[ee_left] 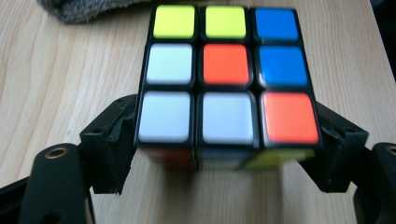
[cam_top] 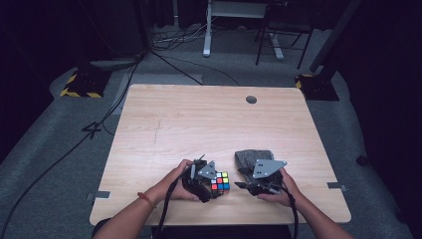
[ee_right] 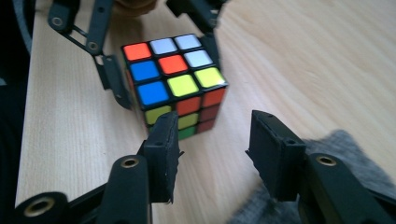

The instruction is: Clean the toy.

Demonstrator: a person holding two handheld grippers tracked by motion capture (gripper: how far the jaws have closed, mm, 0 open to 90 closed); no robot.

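Cube sits on the table, near edge, roughly centre. Top face is mixed: yellow, blue, white, orange-red.

Our left hand-held gripper is at the cube's left side. In the left gripper view the cube stands between the jaws, which flank its near row; a thin gap shows at each side, so the pads look just off it, not clamping. The right gripper view shows the same: the left hand-held gripper straddles the cube from the far side.

Our right hand-held gripper is just right of the cube, jaws moderately wide with nothing between them. In the right gripper view its jaws point at the cube, short of it, bare table in the gap.

Grey cloth lies bunched right of the cube, under and beside the right hand-held gripper. It crowds the right side; its edge also shows at the far side in the left gripper view.

Round hole near the far table edge, well apart. Cables and stand legs on the floor beyond.
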